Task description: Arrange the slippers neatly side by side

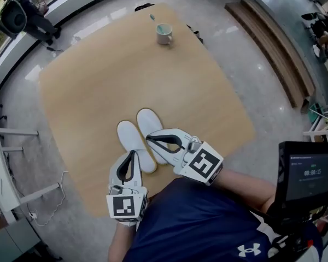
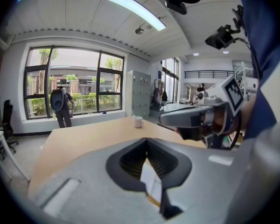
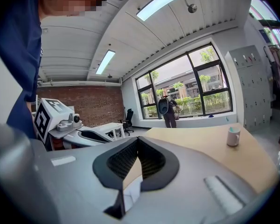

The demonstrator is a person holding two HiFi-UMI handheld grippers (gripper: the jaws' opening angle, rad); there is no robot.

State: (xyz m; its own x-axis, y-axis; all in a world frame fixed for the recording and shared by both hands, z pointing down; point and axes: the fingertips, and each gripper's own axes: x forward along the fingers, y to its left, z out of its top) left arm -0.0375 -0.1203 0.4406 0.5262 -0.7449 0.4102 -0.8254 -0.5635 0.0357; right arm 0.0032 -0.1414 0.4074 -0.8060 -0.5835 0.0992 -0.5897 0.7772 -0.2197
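Slippers [image 1: 144, 138], two white ones, lie side by side and touching along their length at the near middle of the tan table [image 1: 126, 75], toes pointing away. The left gripper [image 1: 134, 153] hangs over the left one's heel end and the right gripper [image 1: 148, 138] over the right one; each has its jaws pressed together on nothing. A mug [image 1: 164, 34] stands well apart at the far edge. A screen [image 1: 309, 174] at the right shows what looks like 00:00:15. The navy shirt [image 1: 208, 228] bears a white Under Armour logo [image 1: 249, 250].
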